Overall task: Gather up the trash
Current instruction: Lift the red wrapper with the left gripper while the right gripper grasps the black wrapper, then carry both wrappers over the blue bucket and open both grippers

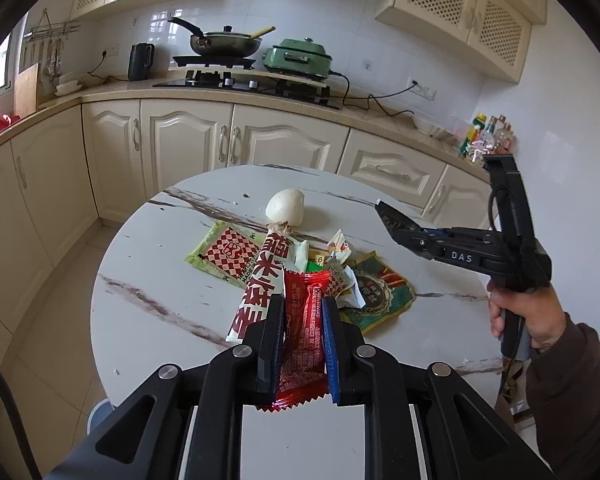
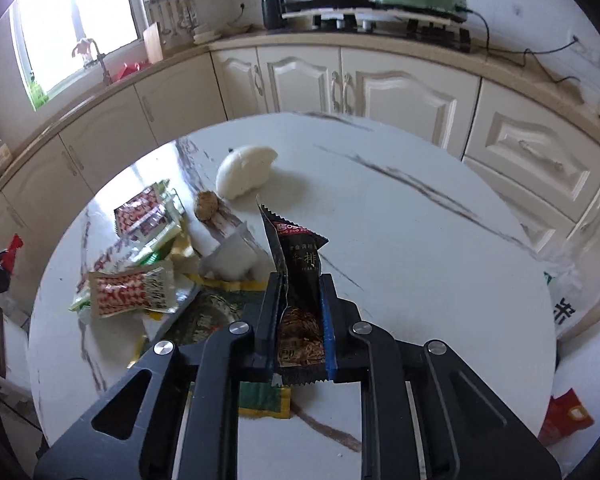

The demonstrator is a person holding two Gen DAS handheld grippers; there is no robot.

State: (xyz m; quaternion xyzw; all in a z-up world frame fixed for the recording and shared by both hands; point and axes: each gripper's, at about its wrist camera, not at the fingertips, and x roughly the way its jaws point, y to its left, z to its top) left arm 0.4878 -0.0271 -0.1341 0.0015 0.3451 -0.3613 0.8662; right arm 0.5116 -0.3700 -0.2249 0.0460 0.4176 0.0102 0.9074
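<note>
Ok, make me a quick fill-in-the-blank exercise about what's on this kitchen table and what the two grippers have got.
1. The left gripper is shut on a ____ wrapper.
2. The right gripper is shut on a ____ wrapper.
3. The white bun lies on the round marble ____.
4. On the stove stands a pan, beside a ____ electric cooker.

Missing words: red; black; table; green

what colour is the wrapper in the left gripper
Shiny red wrapper with small white print, clearest in the left wrist view.
</note>
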